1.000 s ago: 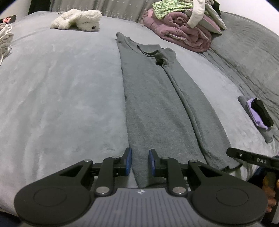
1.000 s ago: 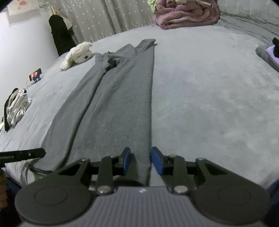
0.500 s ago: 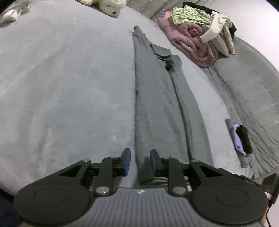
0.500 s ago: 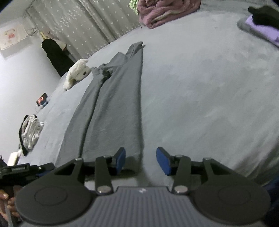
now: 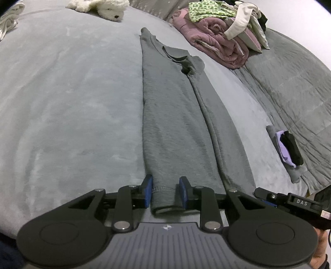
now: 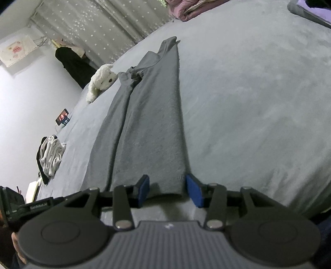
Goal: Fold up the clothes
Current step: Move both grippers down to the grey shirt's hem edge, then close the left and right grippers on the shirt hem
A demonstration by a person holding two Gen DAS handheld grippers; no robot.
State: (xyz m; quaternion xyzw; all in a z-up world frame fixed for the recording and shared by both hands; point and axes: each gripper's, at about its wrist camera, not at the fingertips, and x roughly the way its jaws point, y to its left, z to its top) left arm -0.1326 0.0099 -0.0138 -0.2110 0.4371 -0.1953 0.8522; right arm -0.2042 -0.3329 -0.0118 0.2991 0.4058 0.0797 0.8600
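A grey garment, folded lengthwise into a long strip, lies flat on the grey bed with its neck end far away. My left gripper is at the near hem's left corner. The jaws stand apart with flat, unbunched cloth between the blue pads. My right gripper is at the near right corner of the same garment. Its jaws are closing, the hem lies between them, and the right pad is just clear of the cloth's edge. Each gripper shows at the edge of the other's view.
A white plush toy lies near the far end. A heap of pink, green and white clothes sits far right beside a grey quilt. A small folded stack lies right. White clothes and a phone lie left.
My right jaws spread wide around the hem corner, then narrowed a little. Both views rolled and shifted slightly. The garment lies as before.
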